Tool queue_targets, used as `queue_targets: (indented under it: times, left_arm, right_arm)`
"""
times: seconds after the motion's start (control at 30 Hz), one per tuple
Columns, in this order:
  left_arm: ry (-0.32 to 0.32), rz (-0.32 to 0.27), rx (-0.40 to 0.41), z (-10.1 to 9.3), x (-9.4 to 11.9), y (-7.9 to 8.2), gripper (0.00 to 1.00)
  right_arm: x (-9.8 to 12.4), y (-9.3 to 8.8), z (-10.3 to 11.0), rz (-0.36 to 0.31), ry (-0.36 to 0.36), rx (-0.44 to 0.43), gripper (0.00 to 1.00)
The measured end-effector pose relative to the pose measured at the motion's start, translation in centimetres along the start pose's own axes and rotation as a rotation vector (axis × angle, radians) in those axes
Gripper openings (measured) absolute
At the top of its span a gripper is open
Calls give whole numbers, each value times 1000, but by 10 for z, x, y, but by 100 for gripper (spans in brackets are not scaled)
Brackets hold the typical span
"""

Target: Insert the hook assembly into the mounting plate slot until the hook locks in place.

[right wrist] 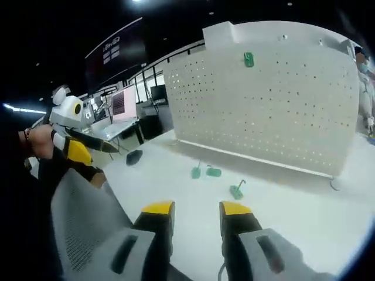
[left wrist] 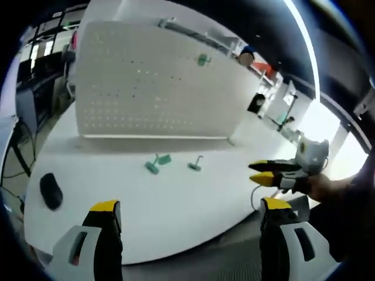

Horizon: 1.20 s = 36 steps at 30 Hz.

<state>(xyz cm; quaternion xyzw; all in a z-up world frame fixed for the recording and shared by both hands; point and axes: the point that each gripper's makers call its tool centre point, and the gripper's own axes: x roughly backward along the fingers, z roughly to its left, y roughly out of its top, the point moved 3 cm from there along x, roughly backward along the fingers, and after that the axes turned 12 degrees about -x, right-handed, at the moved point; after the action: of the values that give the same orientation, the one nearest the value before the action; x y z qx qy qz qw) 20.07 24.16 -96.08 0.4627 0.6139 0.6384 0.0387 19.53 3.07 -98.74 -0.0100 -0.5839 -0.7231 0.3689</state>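
A white pegboard mounting plate (left wrist: 152, 88) (right wrist: 263, 105) stands upright at the back of the white table (left wrist: 146, 216). One green hook (left wrist: 203, 59) (right wrist: 249, 58) sits high on its face. Green hook pieces lie on the table in front of it: a pair (left wrist: 157, 164) (right wrist: 205, 172) and a single one (left wrist: 195, 164) (right wrist: 237, 190). My left gripper (left wrist: 190, 208) (right wrist: 88, 164) is wide open and empty, short of the table's near edge. My right gripper (right wrist: 196, 209) (left wrist: 262, 172) is held off the table's right end, jaws slightly apart with nothing between them.
A black mouse (left wrist: 51, 191) (right wrist: 134, 156) lies on the table's left part. A grey mesh chair back (right wrist: 88, 222) is close under the grippers. Desks and monitors (right wrist: 120, 105) stand beyond the table.
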Motion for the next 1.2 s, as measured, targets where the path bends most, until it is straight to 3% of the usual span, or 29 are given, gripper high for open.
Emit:
queue_targets:
  times: [0.07, 0.17, 0.27, 0.3, 0.37, 0.47, 0.6, 0.73, 0.97, 1.2]
  left_arm:
    - [-4, 5, 6, 0, -1, -1, 100]
    - [-8, 29, 15, 1, -5, -7, 100]
    - [-17, 54, 25, 1, -8, -13, 100]
    - [-21, 59, 29, 1, -9, -15, 100]
    - [-23, 64, 39, 3, -9, -16, 100]
    - [-20, 65, 45, 6, -9, -15, 100]
    - [-12, 69, 54, 12, -8, -17, 100]
    - [-4, 70, 66, 15, -6, -20, 100]
    - [5, 72, 76, 22, -4, -21, 100]
    - [2, 79, 78, 23, -4, -23, 100]
  right_arm:
    - [-1, -3, 1, 19, 10, 10, 28]
    - [-8, -13, 8, 97, 63, 82, 28]
    - [-16, -23, 14, 164, 110, 52, 28]
    - [-21, -30, 16, 222, 131, 88, 28]
    - [-29, -35, 18, 256, 151, 138, 26]
    - [-44, -37, 25, 292, 192, 100, 25]
    - [-68, -34, 26, 321, 220, 61, 25]
    - [-93, -31, 27, 351, 235, 118, 25]
    - [-135, -17, 24, 373, 249, 109, 25]
    - [-168, -3, 18, 393, 241, 47, 24]
